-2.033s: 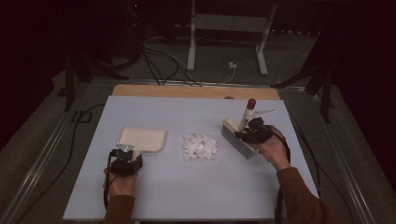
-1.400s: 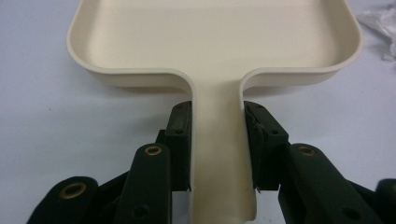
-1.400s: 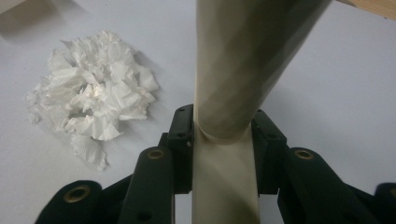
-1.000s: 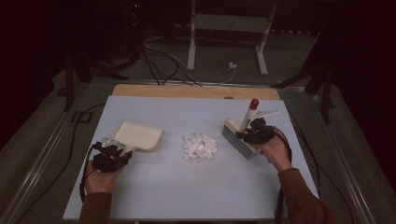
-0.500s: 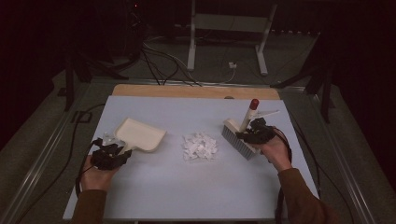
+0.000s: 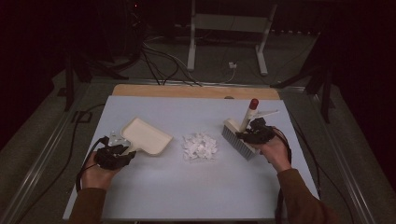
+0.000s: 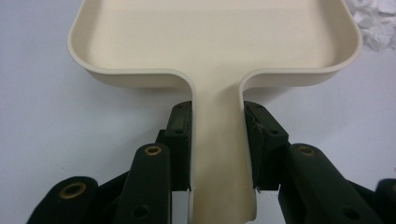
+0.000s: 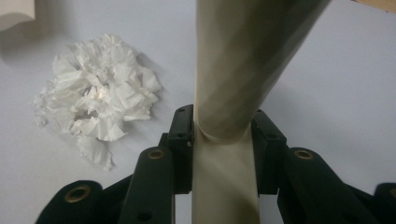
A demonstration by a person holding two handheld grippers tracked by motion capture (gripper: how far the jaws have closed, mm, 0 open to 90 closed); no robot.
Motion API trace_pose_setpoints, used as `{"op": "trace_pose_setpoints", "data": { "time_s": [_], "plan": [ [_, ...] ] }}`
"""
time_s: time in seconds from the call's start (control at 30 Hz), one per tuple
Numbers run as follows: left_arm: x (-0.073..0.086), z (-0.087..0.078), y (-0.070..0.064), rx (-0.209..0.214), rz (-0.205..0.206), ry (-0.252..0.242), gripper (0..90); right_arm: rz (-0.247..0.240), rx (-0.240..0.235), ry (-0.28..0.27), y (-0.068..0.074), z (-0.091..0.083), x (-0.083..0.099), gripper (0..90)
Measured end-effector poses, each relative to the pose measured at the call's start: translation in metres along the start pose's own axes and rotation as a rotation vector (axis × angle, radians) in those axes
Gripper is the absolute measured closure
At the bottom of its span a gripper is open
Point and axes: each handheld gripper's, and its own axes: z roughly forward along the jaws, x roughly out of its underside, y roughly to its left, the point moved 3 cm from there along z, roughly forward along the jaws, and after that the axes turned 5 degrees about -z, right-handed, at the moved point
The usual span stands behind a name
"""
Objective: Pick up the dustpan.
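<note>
A cream dustpan [image 6: 144,135] [image 7: 215,37] lies on the pale table [image 6: 201,196], its mouth toward a heap of crumpled white paper scraps [image 6: 200,146] [image 8: 95,105] at the middle. My left gripper [image 6: 122,153] [image 7: 217,140] is shut on the dustpan's flat handle. To the right of the heap a brush [image 6: 239,140] stands with its grey bristles on the table and its red-capped cream handle [image 8: 243,70] tilted up. My right gripper [image 6: 250,133] [image 8: 223,140] is shut on that handle. In the left gripper view the paper scraps [image 7: 376,23] peek in at the top right.
A wooden strip [image 6: 196,91] runs along the table's far edge. Beyond it stand a grey metal stand [image 6: 229,28] and loose cables [image 6: 159,60] on the dark floor. Cables trail from both grippers off the table's sides.
My left gripper swung left and turned the dustpan so its mouth faces the paper heap, then held still. The right gripper and brush stayed in place.
</note>
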Motion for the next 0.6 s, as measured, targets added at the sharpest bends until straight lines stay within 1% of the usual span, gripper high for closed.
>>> {"op": "trace_pose_setpoints", "data": {
  "time_s": [0.27, 0.43, 0.6],
  "plan": [
    [-0.001, 0.000, -0.002, 0.041, 0.052, 0.007, 66.8, 0.016, 0.022, -0.021, -0.002, -0.003, -0.004, 67.5],
    [-0.002, -0.001, -0.007, 0.066, 0.089, 0.018, 66.8, 0.006, 0.051, -0.022, 0.000, -0.003, -0.007, 67.5],
    [-0.002, -0.002, -0.009, 0.092, 0.111, 0.026, 66.8, 0.005, 0.059, -0.024, 0.002, 0.000, -0.011, 67.5]
  ]
}}
